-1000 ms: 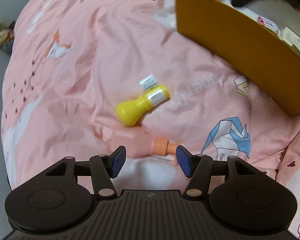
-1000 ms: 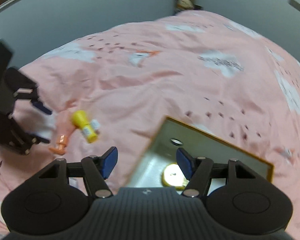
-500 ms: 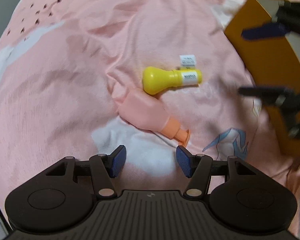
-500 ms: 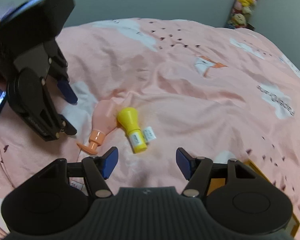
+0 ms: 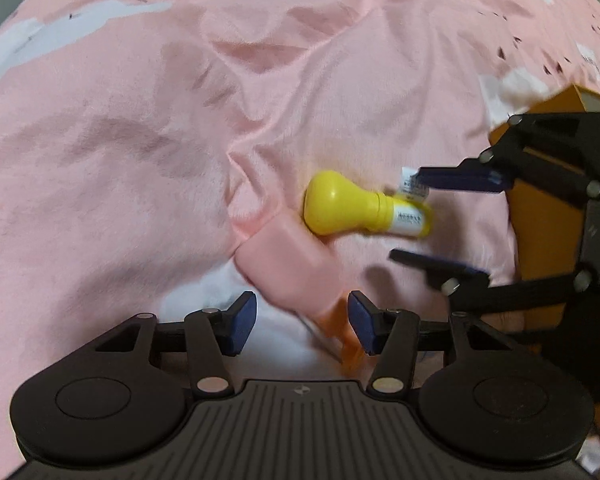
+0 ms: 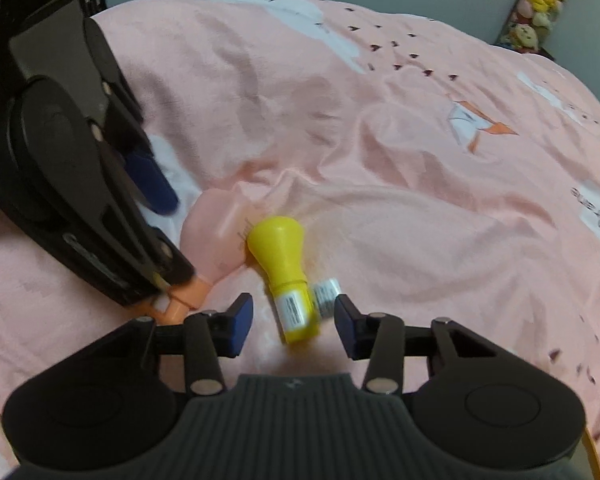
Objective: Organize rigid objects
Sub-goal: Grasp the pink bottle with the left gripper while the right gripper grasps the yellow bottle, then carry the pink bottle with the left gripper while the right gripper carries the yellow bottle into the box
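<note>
Both claws are closing at once: the left gripper point(image 5: 302, 322) straddles the orange neck of the pink bottle point(image 5: 288, 266), the right gripper point(image 6: 294, 322) brackets the labelled end of the yellow bottle point(image 6: 284, 264), pads not yet pressing. Both bottles lie touching mid-bedspread point(image 5: 120, 160); the orange box point(image 5: 548, 236) waits beside them, so neither is packed yet.

The yellow bottle point(image 6: 281, 256) and pink bottle point(image 6: 216, 240) lie touching, leaving no gap between them. The left gripper point(image 6: 156, 240) crowds the pink bottle's left side. To the far right, the pink bedspread point(image 6: 440, 208) lies open.
</note>
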The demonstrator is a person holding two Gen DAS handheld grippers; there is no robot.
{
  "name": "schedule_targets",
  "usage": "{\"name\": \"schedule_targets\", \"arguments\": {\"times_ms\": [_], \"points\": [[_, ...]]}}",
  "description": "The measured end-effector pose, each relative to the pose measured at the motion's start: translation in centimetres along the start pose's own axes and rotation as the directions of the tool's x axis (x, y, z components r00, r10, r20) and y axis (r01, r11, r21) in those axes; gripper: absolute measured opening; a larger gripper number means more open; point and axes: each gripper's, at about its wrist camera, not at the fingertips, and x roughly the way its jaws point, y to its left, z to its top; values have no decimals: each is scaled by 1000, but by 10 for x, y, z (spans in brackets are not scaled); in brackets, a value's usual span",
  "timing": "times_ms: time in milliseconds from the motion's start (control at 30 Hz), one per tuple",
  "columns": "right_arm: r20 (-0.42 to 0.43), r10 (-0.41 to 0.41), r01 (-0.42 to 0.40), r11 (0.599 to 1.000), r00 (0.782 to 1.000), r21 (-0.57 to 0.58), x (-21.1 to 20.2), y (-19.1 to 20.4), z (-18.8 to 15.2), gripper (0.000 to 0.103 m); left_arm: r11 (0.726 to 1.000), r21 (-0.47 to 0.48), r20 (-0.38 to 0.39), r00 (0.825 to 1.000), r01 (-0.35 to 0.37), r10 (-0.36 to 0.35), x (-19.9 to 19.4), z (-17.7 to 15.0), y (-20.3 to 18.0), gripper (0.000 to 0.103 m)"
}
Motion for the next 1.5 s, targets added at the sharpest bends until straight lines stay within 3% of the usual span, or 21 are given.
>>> {"name": "schedule_targets", "arguments": {"times_ms": [167,300,367,467,533,667,767,900,1000,1167,1233,1400,1500], "points": [[-30,-11,9,997,999,-72,22,3,9,44,998,-52,3,1000,18,-17,10,6,5,58],[-48,22,-25,998,999,-56,33,-1,10,43,997,-65,-1,999,39,-40,18,8,7,59],[-54,31,-33,998,998,-49,37,-1,10,39,997,-67,-2,999,43,-43,20,10,7,58],[-68,25,-26,1000,997,-13,36,-3,7,24,997,-57,0,999,53,-53,20,10,6,55],[-75,26,-25,1000,997,16,33,-4,4,23,998,-36,7,999,52,-52,20,8,4,54],[-115,23,-11,995,993,98,26,-3,-5,23,999,32,20,999,36,-37,18,2,-7,53],[-157,23,5,983,987,181,20,-5,-15,23,991,136,35,999,16,-21,17,-1,-20,52],[-194,1,53,961,981,273,11,-8,-32,23,941,339,54,998,5,-25,15,-11,-45,52],[-196,24,50,929,980,366,5,-12,-49,23,917,400,79,997,-15,-18,17,-16,-56,52],[-121,31,24,904,992,426,-1,-8,-61,31,963,268,99,994,18,-46,26,-10,-41,53],[-80,0,34,904,997,427,-5,-6,-56,43,972,234,132,990,13,-45,22,-14,-36,57],[-57,-65,83,903,996,422,-1,-4,-44,45,997,69,175,984,35,-46,25,-16,-25,58],[-52,-93,107,876,994,470,5,-6,-44,45,1000,-14,208,978,15,-12,23,-20,-22,57]]}}
